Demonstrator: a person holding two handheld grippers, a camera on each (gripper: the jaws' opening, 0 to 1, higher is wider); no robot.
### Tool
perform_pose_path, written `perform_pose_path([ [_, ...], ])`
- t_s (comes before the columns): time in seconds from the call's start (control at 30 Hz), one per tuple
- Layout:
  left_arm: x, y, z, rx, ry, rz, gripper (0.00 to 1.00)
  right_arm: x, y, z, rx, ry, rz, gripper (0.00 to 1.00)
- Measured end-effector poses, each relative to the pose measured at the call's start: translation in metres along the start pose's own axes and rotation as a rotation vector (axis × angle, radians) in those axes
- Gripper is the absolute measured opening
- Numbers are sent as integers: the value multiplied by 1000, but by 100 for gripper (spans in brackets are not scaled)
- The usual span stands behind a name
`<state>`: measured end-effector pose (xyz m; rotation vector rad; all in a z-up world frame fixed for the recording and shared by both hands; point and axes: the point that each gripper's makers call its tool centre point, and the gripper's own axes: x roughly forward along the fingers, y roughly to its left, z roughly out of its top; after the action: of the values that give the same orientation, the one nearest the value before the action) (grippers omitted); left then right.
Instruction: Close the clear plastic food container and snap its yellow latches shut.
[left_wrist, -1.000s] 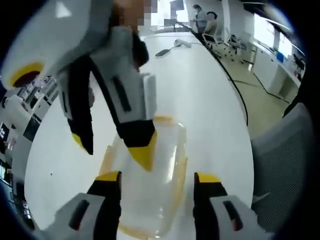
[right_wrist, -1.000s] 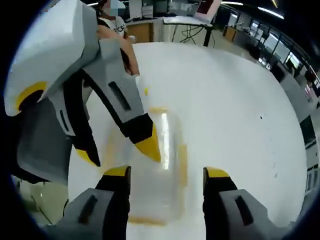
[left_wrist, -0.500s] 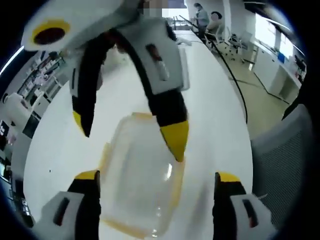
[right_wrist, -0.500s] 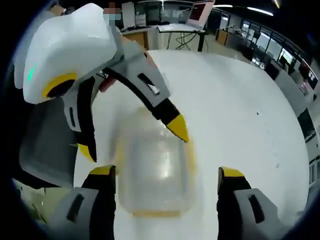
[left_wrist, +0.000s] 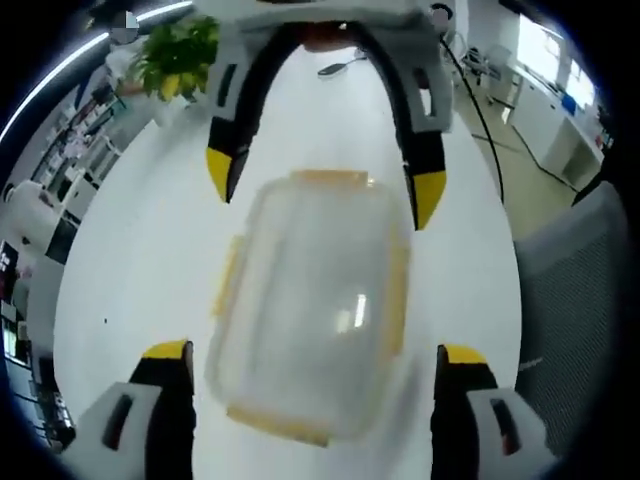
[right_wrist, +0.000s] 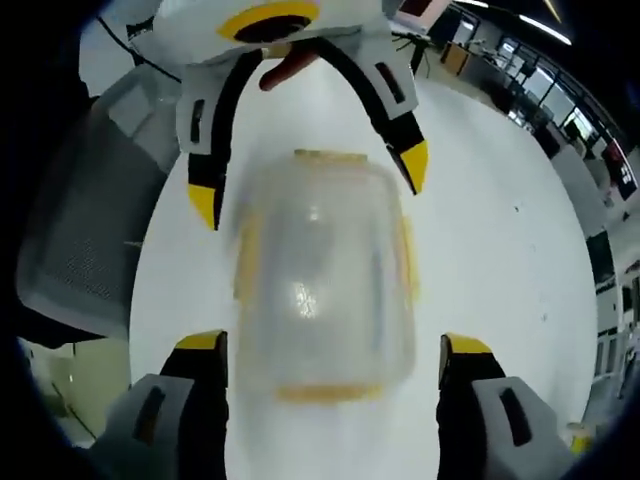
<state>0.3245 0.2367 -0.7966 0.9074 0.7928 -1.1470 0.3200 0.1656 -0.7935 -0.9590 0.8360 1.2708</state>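
A clear plastic container (left_wrist: 310, 300) with its lid on lies flat on the white table (left_wrist: 130, 260). Yellow latches (left_wrist: 228, 290) run along its sides and ends; whether they are snapped down I cannot tell. My left gripper (left_wrist: 314, 360) is open, its jaws straddling the near end. The right gripper (left_wrist: 325, 180) comes in from the far end, also open, with its yellow tips on either side of the box. In the right gripper view the same container (right_wrist: 320, 280) lies between my open right gripper (right_wrist: 332, 345) and the open left gripper (right_wrist: 308, 183). Neither touches the box.
A grey mesh chair (left_wrist: 575, 300) stands past the table's edge, also seen as the chair (right_wrist: 80, 230). A potted plant (left_wrist: 175, 60) and a small grey object (left_wrist: 345, 65) sit at the table's far end. Bare tabletop (right_wrist: 500, 230) lies beside the box.
The two grippers have swung round to face each other across the container. The jaw tip that was on the lid has lifted off, and both grippers have spread wider.
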Motion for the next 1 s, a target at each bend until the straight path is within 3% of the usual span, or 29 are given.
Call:
perform_pose_path([
  [0.2, 5, 1, -4, 48, 30, -14, 93, -2, 3, -2, 1, 12, -9, 79],
  [0.37, 8, 0, -3, 38, 32, -26, 91, 2, 7, -7, -11, 29, -3, 75],
  [0.57, 11, 2, -6, 77, 56, -12, 82, 3, 5, -11, -50, 51, -14, 72],
  [0.6, 9, 5, -7, 92, 64, 2, 77, 3, 5, -11, -57, 57, -11, 72],
  [1.0, 9, 3, -8, 81, 60, 0, 76, 5, 6, -10, -52, 39, 6, 71],
])
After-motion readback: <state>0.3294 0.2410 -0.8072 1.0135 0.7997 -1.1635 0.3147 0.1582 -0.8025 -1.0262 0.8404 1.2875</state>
